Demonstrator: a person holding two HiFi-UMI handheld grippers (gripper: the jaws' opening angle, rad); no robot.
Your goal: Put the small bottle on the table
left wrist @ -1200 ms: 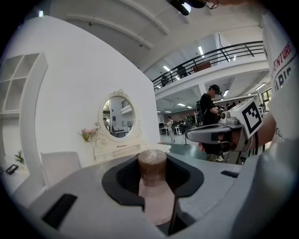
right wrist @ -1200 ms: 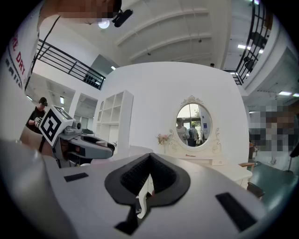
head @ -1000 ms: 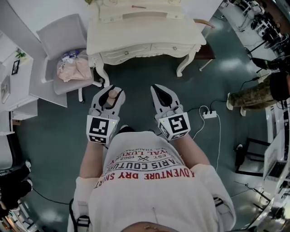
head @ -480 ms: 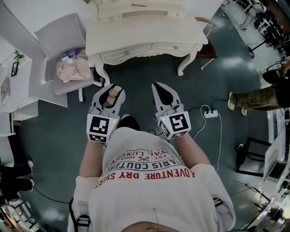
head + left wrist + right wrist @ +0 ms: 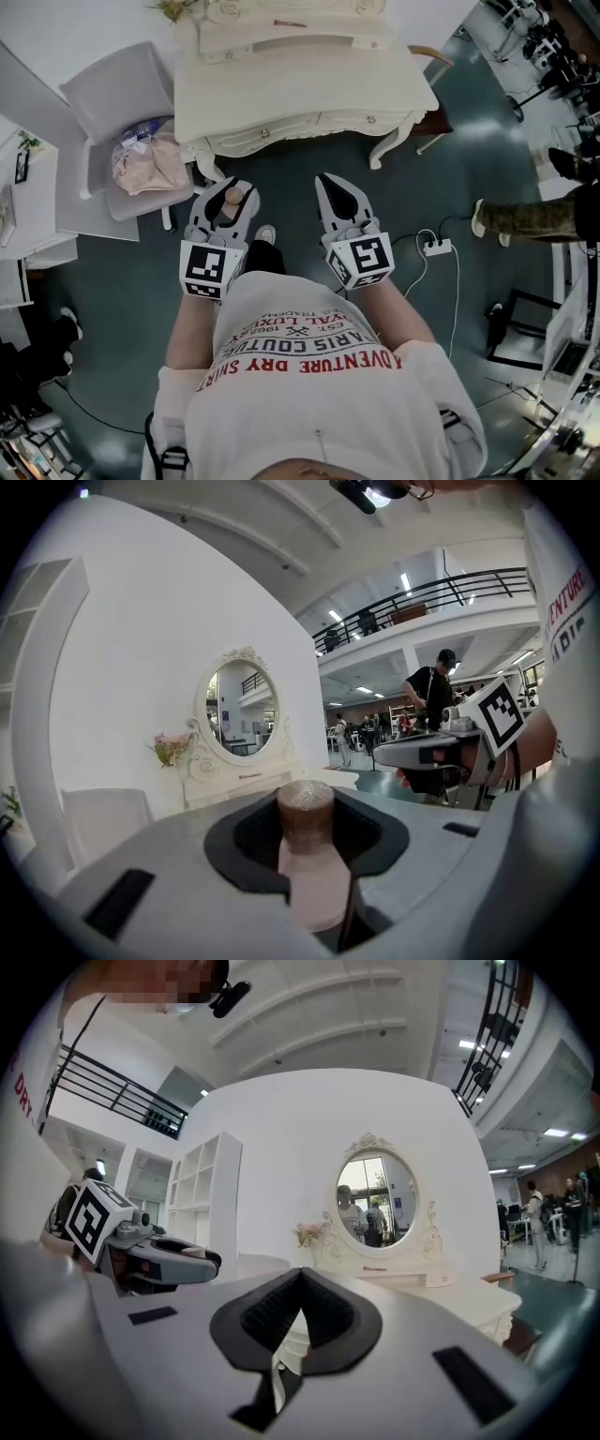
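Left gripper point(image 5: 228, 195) clamps the small bottle point(image 5: 307, 850) upright, near side of the table point(image 5: 300, 80). Right gripper point(image 5: 339, 197) closed, empty. Best carried level, set on bare tabletop, then released.

The white bench point(image 5: 300, 89) carries, on its raised back part, a thin red stick point(image 5: 289, 22) and flowers point(image 5: 173, 9) at the left corner. On the dark floor point(image 5: 112, 272) lies a white power strip point(image 5: 437, 247), and a grey chair point(image 5: 112, 94) stands just beside the bench.
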